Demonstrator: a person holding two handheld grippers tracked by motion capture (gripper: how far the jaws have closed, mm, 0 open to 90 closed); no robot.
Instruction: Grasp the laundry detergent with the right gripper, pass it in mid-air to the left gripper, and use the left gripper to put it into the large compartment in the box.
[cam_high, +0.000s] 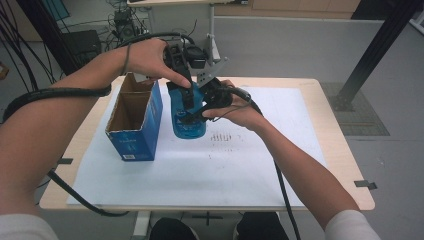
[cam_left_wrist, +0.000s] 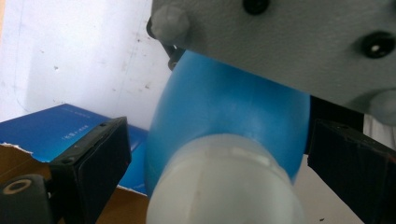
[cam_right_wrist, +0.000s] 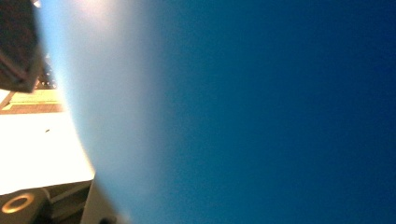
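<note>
Both tongs (cam_high: 192, 112) blurredly hide the blue bottle (cam_high: 189, 127): right clamped on it, left spread wide.

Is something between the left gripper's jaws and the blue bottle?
Nothing visible. The left gripper straddles the bottle at its white cap, with open gaps either side. The right gripper grips the bottle beside the box.
</note>
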